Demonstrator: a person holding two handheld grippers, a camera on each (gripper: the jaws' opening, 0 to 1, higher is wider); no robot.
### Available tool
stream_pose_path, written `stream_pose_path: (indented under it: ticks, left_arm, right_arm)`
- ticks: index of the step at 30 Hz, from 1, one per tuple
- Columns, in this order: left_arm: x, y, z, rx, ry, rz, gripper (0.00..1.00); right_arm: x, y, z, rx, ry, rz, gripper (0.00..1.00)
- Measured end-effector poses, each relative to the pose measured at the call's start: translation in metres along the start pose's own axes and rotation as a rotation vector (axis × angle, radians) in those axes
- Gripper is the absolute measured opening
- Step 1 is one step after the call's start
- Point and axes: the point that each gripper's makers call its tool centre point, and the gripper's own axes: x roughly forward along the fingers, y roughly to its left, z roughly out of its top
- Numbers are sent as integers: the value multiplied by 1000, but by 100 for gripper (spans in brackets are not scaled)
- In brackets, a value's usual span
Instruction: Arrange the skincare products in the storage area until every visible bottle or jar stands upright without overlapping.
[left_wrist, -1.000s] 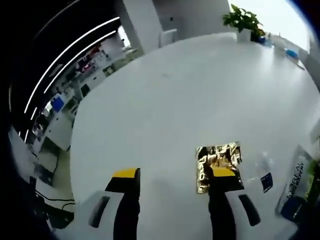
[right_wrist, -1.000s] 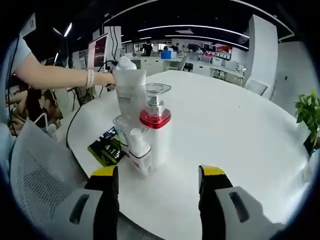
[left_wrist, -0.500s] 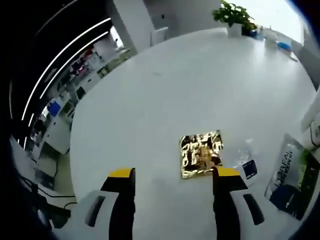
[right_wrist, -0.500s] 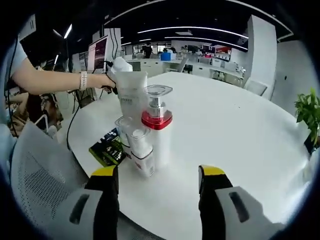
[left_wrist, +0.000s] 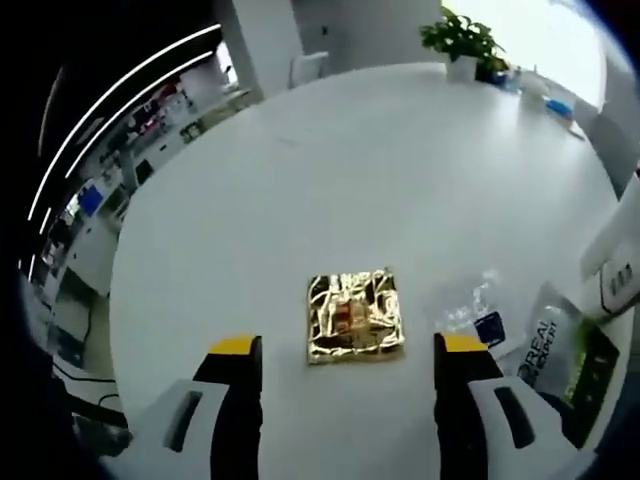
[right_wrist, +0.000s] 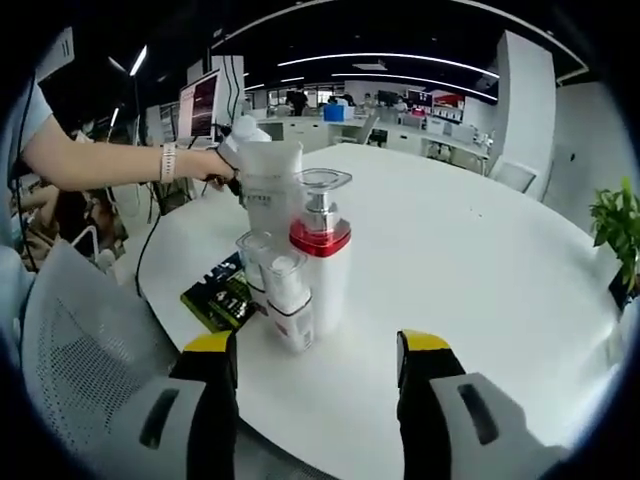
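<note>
Left gripper (left_wrist: 342, 352): jaws open, empty, over the white bench (left_wrist: 350, 180), with a gold foil sachet (left_wrist: 355, 316) lying flat between and just ahead of the tips, a clear wrapper (left_wrist: 470, 308) at 3 o'clock of it, and a dark printed pouch (left_wrist: 560, 355) further right. Right gripper (right_wrist: 318, 350): jaws open, empty, with 3 products upright at 11 o'clock: small clear-capped bottle (right_wrist: 290, 305) in front, red-collared pump bottle (right_wrist: 322, 262) touching behind it, white tube (right_wrist: 266, 185) at the back. A green-black box (right_wrist: 222, 297) lies flat just left of them.
</note>
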Motion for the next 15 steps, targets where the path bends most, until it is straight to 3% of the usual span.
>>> stream_pose_path:
  ticks: [4,8,15]
  left_arm:
    - [5,3,1,-42,5,-15,66]
    - [8,-2,-1,-103,22,-68,58]
    - [12,1,1,-101,26,-65,57]
  right_arm:
    - [0,-1,-2,3,7,-5,65]
    - [2,1,-2,1,13,1,65]
    - [4,0,2,0,2,2,64]
